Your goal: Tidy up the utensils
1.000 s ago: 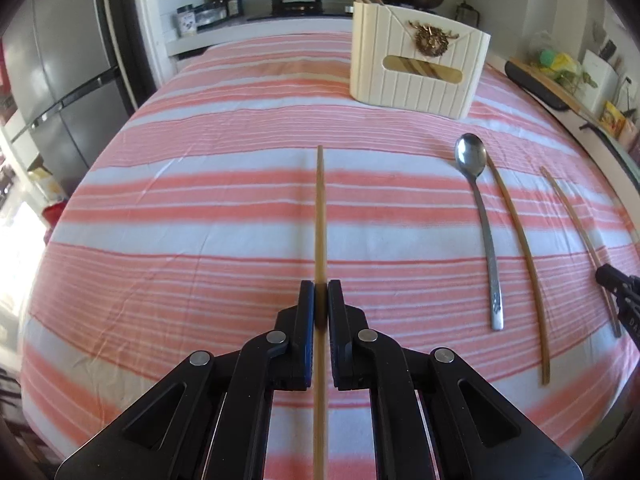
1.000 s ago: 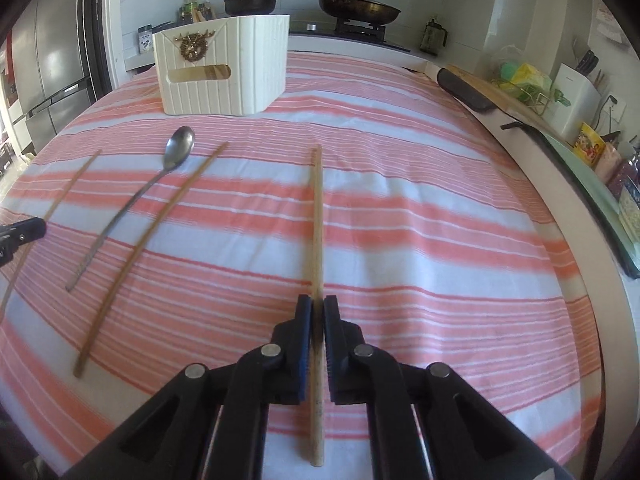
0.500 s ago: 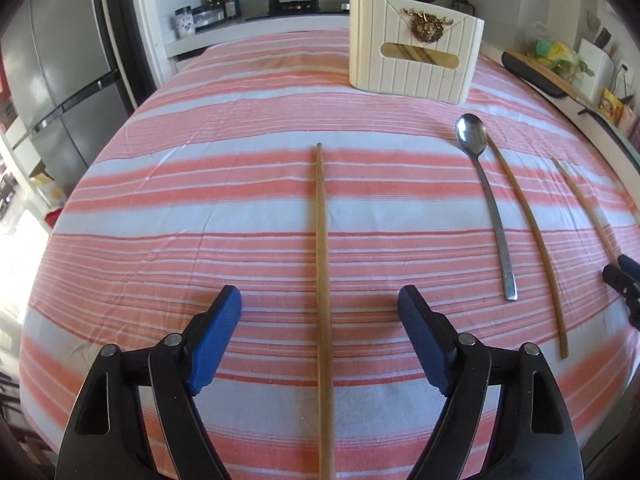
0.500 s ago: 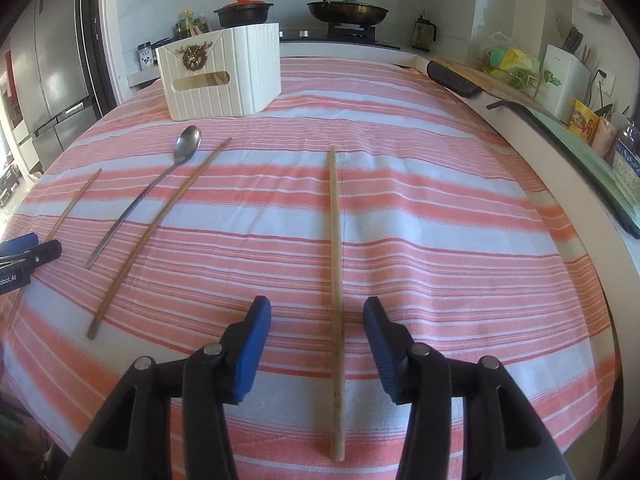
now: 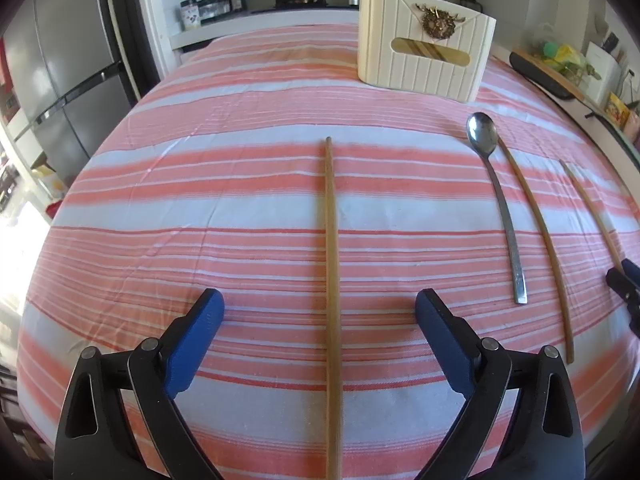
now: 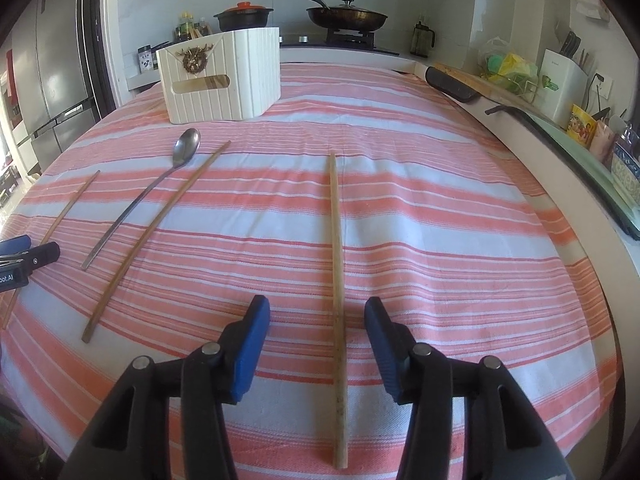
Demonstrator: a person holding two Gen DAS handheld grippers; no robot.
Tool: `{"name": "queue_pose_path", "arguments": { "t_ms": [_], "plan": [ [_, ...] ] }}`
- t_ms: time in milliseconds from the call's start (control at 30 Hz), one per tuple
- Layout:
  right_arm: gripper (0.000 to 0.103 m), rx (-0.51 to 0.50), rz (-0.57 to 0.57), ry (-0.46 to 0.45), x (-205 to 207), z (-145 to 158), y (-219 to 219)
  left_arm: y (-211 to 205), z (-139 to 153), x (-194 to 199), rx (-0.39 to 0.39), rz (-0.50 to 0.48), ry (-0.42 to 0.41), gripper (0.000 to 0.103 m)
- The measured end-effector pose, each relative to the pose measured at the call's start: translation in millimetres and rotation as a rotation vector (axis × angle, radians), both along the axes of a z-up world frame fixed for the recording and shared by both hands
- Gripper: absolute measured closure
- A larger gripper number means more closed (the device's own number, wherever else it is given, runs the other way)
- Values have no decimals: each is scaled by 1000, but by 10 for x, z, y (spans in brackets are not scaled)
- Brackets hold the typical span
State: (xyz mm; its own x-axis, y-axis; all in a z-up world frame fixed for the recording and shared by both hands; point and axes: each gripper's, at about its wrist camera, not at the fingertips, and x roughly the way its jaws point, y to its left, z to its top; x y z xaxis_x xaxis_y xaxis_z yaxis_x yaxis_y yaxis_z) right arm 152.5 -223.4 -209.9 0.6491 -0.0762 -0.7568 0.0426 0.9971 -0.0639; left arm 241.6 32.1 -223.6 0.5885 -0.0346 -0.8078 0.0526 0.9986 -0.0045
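Both grippers low, level, spread: left gripper [image 5: 320, 312], right gripper [image 6: 318, 312].

Left gripper [image 5: 320, 312] and right gripper [image 6: 317, 312], jaws wide apart, empty.

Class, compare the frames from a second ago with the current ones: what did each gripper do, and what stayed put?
Both grippers let go. The left gripper opened off its chopstick; the right gripper opened off its chopstick. Each stick now lies loose on the striped cloth. The spoon, middle chopstick and white holder did not move.
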Motion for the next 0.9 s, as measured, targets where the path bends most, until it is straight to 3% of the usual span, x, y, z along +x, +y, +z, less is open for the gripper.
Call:
{"name": "queue_pose_path", "arguments": {
  "t_ms": [367, 500, 633, 700, 733, 767, 800, 833, 867, 900],
  "plan": [
    [52, 111, 92, 191, 289, 113, -189, 209, 194, 312, -70, -159, 104, 6],
    [52, 106, 131, 268, 584, 120, -208, 127, 191, 554, -23, -216, 152, 7],
    [52, 71, 155, 303, 953, 110, -154, -70, 119, 803, 68, -258, 191, 26],
    [52, 68, 154, 315, 1160, 101, -126, -100, 104, 915, 55, -257, 201, 30],
    [52, 67, 149, 316, 1261, 103, -115, -103, 108, 963, 44, -246, 204, 40],
    [57, 65, 140, 318, 1348, 106, -107, -100, 127, 993, 41, -234, 199, 48],
    [63, 61, 135, 316, 1421, 111, -95, -102, 146, 1015, 40, -225, 190, 70],
    [88, 50, 134, 313, 1477, 117, -83, -107, 157, 1032, 39, -219, 185, 93],
    [96, 51, 130, 314, 1523, 113, -83, -103, 159, 1046, 30, -214, 186, 95],
    [96, 65, 122, 311, 1548, 115, -94, -87, 164, 1053, 11, -208, 183, 97]
  ]
}}
